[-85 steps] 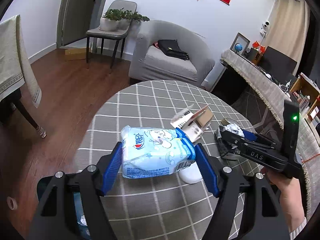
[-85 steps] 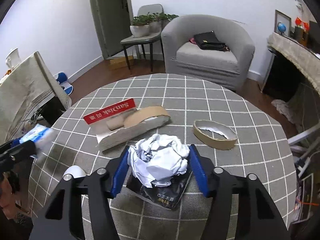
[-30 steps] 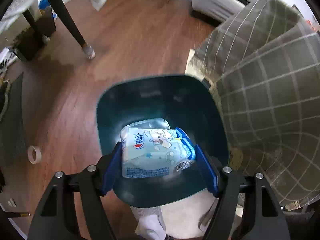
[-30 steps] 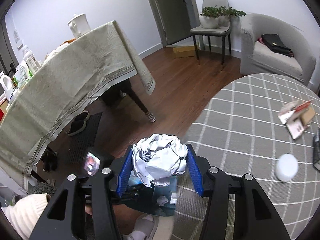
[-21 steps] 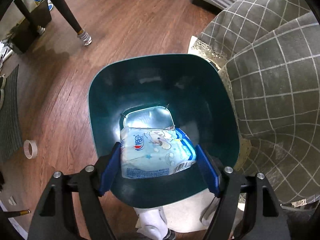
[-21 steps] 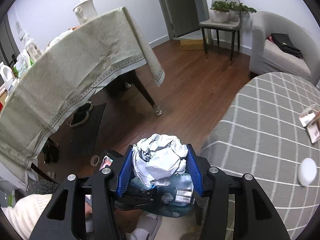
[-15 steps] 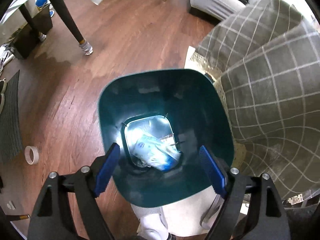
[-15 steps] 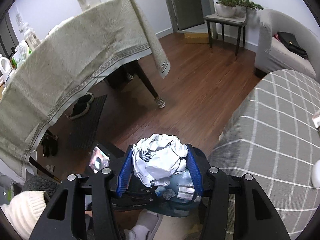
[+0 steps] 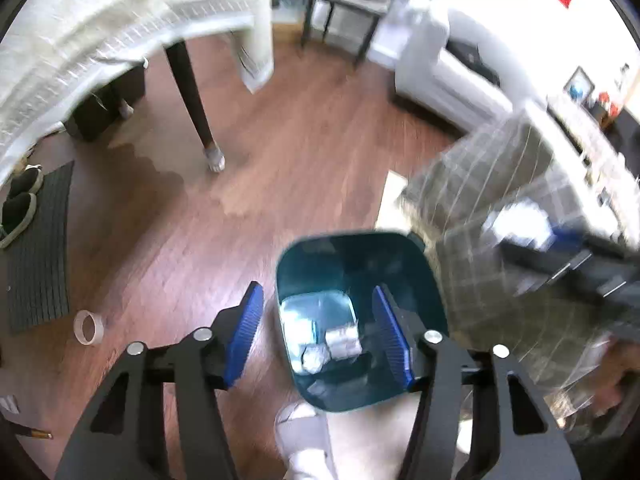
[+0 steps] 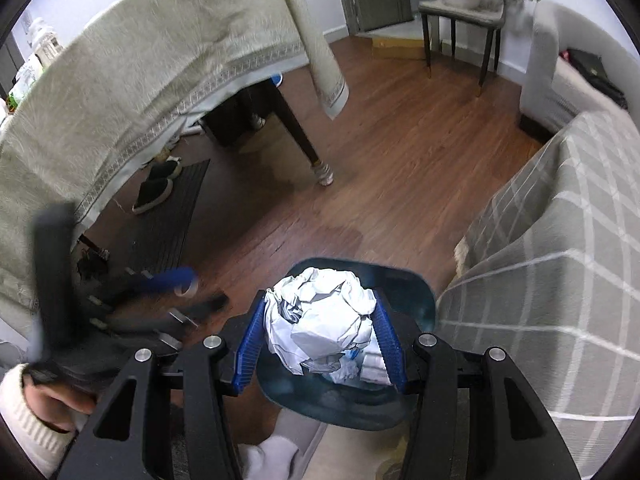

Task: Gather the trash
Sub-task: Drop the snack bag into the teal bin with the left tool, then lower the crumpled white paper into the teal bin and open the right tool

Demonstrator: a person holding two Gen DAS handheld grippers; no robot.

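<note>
A teal bin stands on the wooden floor beside the checked round table. A blue-white tissue packet and other scraps lie at its bottom. My left gripper hangs above the bin's near edge with nothing between its blue pads, and its jaws are closing. My right gripper is shut on a crumpled white paper ball directly over the bin. In the right wrist view the left gripper is a blur at the left.
The round table's checked cloth hangs right of the bin. A cloth-covered table with a dark leg stands beyond. A tape roll and a mat with shoes lie on the floor. The person's socked foot is beside the bin.
The left gripper let go of the tissue packet, which fell into the bin; then it rose and its jaws narrowed. The right gripper carried the paper ball from the table to over the bin.
</note>
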